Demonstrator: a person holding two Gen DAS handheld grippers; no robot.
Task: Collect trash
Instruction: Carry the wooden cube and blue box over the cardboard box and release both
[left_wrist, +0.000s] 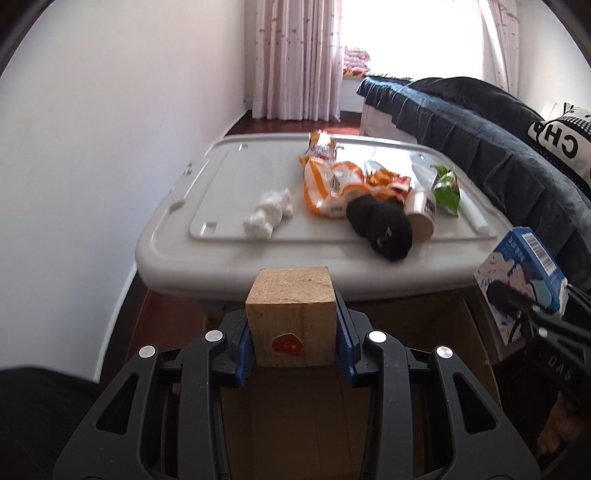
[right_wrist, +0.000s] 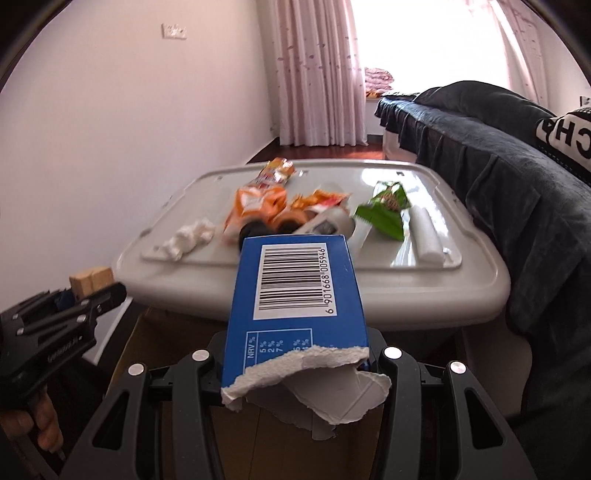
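Between the blue pads of the left gripper (left_wrist: 293, 325) sits a wooden block (left_wrist: 291, 314) with a small red sticker on its near face; the fingers are closed against its two sides and hold it clear of the grey plastic lid (left_wrist: 184, 251) ahead. The right gripper (right_wrist: 295, 363) is clamped on a blue carton (right_wrist: 295, 291), barcode face up and torn end toward the camera, ragged white card hanging over the fingers. The fingertips themselves are hidden under the carton.

Only the left wrist view shows the carton's printed side panel, at its right edge, with the right gripper's dark finger across it. It also shows a black fuzzy item (left_wrist: 380, 229) lying ahead and to the right of the block; in the right view the carton covers nearly all of it. The right wrist view alone shows the wall socket (right_wrist: 174, 31) and the left gripper from the side, low at its left, a hand (right_wrist: 35, 424) on the handle.

Ahead of both pairs of fingers, the remaining trash lies on the lid: a crumpled white tissue (left_wrist: 269, 214) farthest left, orange snack wrappers (left_wrist: 332, 184) in the middle, a small white cup (left_wrist: 421, 214) on its side, a green packet (left_wrist: 447, 190), and a white roll (right_wrist: 426, 234) near the lid's right rim. A dark-covered bed (right_wrist: 517, 177) runs along the right. Below both grippers a brown cardboard surface (left_wrist: 280, 424) shows.
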